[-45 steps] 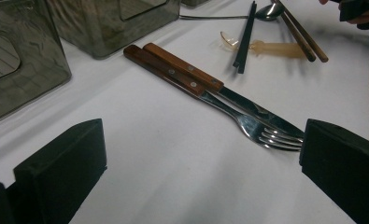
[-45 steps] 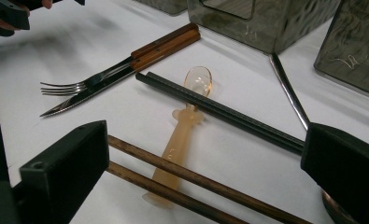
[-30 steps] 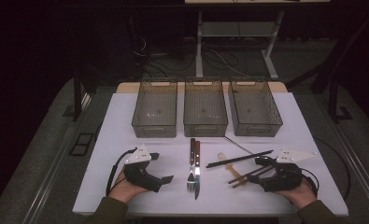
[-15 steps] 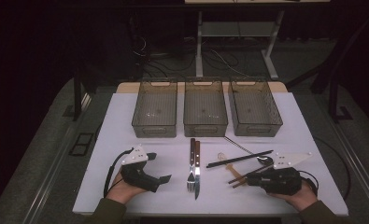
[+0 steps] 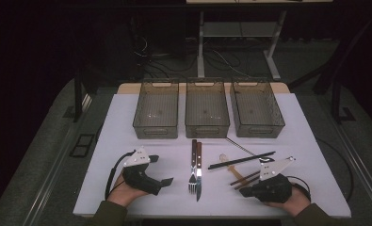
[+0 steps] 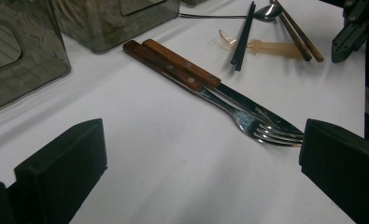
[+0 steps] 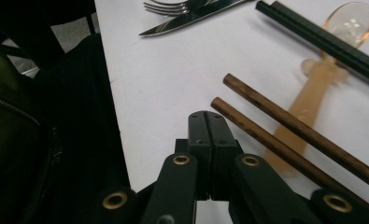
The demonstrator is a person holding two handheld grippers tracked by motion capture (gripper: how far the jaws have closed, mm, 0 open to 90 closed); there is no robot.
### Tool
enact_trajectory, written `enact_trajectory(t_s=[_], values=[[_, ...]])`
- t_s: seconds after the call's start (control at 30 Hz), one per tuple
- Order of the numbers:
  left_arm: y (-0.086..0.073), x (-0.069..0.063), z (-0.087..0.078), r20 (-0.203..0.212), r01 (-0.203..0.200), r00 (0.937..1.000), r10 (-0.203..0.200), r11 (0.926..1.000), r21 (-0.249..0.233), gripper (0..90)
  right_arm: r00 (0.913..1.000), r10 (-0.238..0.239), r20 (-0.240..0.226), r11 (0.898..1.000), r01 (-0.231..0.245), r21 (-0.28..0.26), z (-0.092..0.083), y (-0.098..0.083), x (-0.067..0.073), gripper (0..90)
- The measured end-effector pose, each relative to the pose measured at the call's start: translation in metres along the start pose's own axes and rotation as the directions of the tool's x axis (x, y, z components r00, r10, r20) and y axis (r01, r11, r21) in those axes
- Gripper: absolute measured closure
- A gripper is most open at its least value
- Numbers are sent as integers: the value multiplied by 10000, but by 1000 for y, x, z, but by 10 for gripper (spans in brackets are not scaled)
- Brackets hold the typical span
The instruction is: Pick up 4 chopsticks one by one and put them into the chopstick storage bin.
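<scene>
R gripper (image 7: 205,119) jaws just closed empty, now nearer brown chopsticks (image 7: 285,135); L gripper (image 6: 196,163) jaws unchanged, open.

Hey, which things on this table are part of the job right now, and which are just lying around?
In the job:
- right gripper, shut on nothing
- brown chopsticks beside its tip
- three bins, likely for sorting

Lying about for now:
- fork and knife, side by side
- black chopsticks
- translucent spoon
- left gripper, open over bare table
</scene>
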State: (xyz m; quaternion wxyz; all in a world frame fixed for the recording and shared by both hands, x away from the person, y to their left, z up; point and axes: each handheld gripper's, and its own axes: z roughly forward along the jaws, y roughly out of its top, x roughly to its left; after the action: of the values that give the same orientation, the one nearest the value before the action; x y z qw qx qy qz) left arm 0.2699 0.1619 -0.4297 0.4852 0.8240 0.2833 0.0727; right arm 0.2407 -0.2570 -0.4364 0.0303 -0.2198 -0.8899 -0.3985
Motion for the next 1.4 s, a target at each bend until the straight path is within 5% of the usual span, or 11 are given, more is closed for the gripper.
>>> enact_trajectory(t_s=[0.7, 1.4], values=[[0, -1, 1, 1, -36, 10000, 36, 10000, 65, 0, 9993, -287, 254, 9980, 272, 565, 11, 7, -1, 896], [0, -1, 2, -46, -81, 10000, 82, 9999, 124, 0, 9989, -268, 375, 9983, 248, 523, 14, 12, -8, 896]])
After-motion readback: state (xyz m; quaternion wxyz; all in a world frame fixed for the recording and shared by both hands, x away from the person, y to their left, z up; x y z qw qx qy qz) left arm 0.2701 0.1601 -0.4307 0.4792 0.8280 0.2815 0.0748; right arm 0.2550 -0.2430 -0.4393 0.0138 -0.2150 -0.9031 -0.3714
